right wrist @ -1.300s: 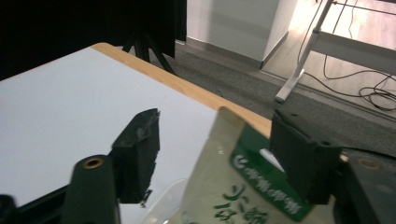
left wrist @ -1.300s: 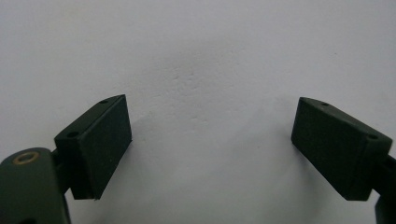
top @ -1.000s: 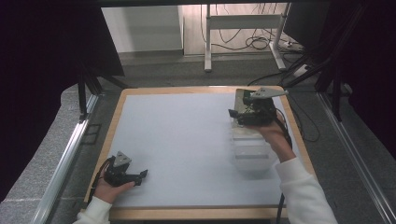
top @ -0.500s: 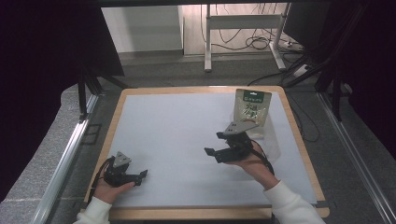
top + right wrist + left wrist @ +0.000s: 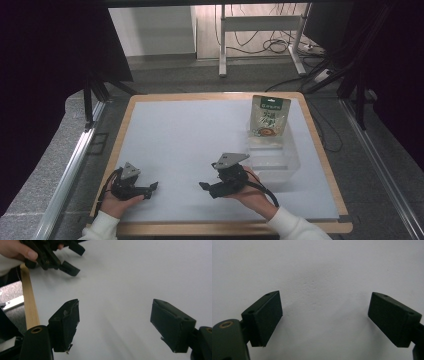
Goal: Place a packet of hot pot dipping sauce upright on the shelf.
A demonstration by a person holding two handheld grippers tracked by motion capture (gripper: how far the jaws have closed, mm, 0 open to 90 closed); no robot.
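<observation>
A green and cream snack pouch point(image 5: 270, 117) stands upright at the far end of a clear plastic container point(image 5: 282, 162) on the right side of the white table top point(image 5: 190, 130). My right gripper point(image 5: 207, 189) rests low at the front centre, left of the container, pointing left. Its jaws are open over bare white surface point(image 5: 115, 325). My left gripper point(image 5: 150, 190) sits at the front left, pointing right, also open with nothing between its jaws point(image 5: 324, 320). In the right gripper view the left gripper point(image 5: 71, 257) lies farther off at the upper left, held by a hand.
A wooden border point(image 5: 320, 150) frames the table top. Metal rails run along the left point(image 5: 70, 165) and right point(image 5: 385, 175) sides. Beyond the far edge stand a desk frame point(image 5: 260, 22) and loose cables point(image 5: 270, 47) on the floor.
My right gripper has come away from the pouch at the far right, moving toward the front and left and sinking to the table. The pouch stays standing in the container. The left gripper has kept still.
</observation>
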